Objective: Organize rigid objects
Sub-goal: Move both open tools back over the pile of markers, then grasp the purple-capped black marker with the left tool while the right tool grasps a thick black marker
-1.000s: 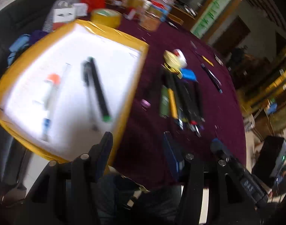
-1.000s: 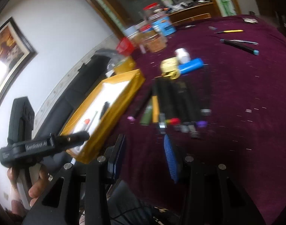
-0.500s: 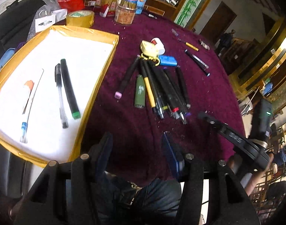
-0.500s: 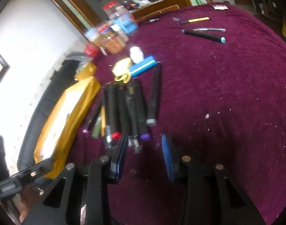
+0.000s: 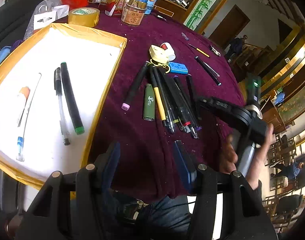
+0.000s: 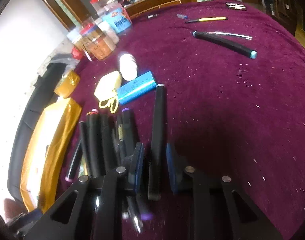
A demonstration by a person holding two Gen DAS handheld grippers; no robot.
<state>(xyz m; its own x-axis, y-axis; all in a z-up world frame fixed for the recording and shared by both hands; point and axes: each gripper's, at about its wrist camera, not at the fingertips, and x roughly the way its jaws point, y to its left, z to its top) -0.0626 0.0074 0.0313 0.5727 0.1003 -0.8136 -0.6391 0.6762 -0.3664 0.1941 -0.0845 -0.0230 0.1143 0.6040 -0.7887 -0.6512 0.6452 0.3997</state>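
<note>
The right gripper (image 6: 153,164) is straddling a black marker (image 6: 158,132) at the pile's right side, mid-table, pads not yet touching it. The marker is looking light, stiff and slick; mid-barrel is the best hold. The left gripper (image 5: 146,156) is hanging open, empty, beside the tray (image 5: 104,92).

Maroon tablecloth (image 5: 144,132) — gold tray (image 5: 104,92) — black marker (image 6: 157,132).
</note>
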